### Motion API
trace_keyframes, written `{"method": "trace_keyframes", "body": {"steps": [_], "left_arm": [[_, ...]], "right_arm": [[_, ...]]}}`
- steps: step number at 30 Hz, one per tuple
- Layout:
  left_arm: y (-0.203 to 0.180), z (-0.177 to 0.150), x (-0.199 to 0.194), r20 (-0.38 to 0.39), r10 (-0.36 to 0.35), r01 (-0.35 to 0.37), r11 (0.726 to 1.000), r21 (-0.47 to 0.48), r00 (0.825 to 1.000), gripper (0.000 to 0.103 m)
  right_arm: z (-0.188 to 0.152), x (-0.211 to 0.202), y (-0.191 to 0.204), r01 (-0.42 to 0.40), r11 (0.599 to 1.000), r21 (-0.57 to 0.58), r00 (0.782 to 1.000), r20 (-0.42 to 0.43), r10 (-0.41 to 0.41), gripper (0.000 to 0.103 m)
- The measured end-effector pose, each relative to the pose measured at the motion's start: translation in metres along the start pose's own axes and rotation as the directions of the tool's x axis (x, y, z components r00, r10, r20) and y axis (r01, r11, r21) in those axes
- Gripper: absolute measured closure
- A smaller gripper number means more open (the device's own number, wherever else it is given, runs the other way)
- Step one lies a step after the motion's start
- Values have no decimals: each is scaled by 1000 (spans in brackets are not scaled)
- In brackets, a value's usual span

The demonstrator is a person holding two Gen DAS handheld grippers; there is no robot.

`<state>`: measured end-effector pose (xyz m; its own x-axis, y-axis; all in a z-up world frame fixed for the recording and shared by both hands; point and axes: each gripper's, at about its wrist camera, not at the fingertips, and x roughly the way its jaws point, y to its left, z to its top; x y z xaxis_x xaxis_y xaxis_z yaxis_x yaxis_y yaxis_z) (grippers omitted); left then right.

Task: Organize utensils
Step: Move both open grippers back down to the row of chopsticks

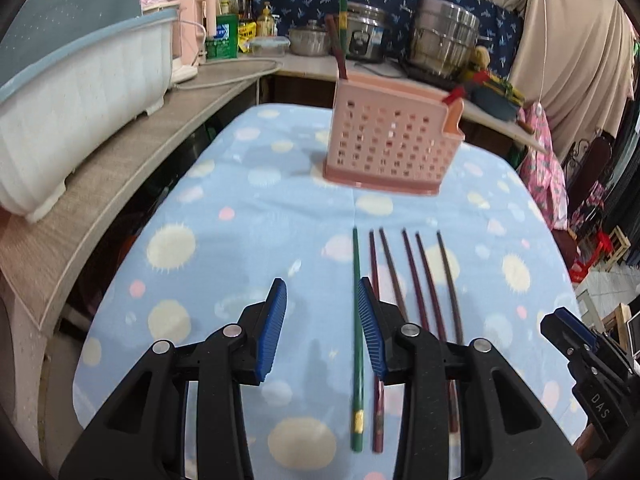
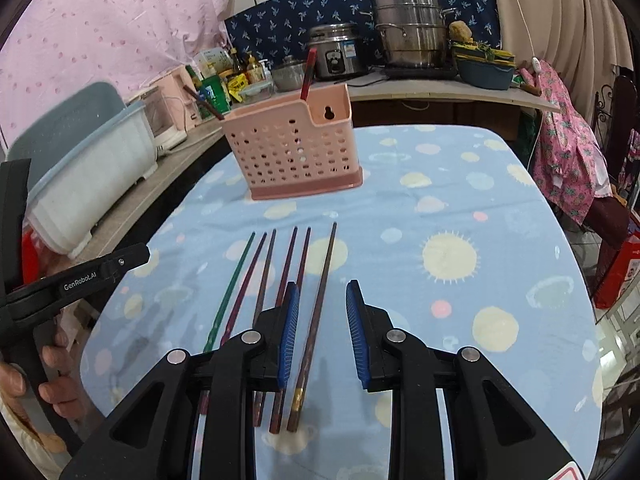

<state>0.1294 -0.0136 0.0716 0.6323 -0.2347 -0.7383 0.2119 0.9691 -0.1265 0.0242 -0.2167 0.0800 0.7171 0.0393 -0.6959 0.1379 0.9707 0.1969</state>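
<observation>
Six chopsticks lie side by side on the desk before the pink holder (two sticks inside). Left hand-held gripper and right hand-held gripper hover apart, gripping nothing.

Black grippers, ribbed blue fingers, silver rivets.

Chopsticks lay six in a row ahead of the fingers: one green chopstick, five dark red-brown chopsticks. One pink holder stood beyond them, with two, possibly three, upright sticks in it; blur there.
</observation>
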Motion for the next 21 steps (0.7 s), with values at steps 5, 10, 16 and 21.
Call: {"method": "trace_keyframes", "body": {"steps": [5,10,16,21], "left_arm": [[0,-31,3,-49,-4,4,1000,10,999,68],[2,-54,6,-86,-7,7,1000,7,996,68],[2,-66,11,-121,-10,10,1000,1,993,68],[2,-72,13,-136,-17,17,1000,2,990,68]], "right_arm": [[-31,12,5,-6,1000,-8,998,-64,5,78],[-51,24,9,-5,1000,-14,994,-110,3,78],[-61,36,14,-9,1000,-13,989,-147,7,78],[-64,43,18,3,1000,-24,988,-157,-7,80]]}}
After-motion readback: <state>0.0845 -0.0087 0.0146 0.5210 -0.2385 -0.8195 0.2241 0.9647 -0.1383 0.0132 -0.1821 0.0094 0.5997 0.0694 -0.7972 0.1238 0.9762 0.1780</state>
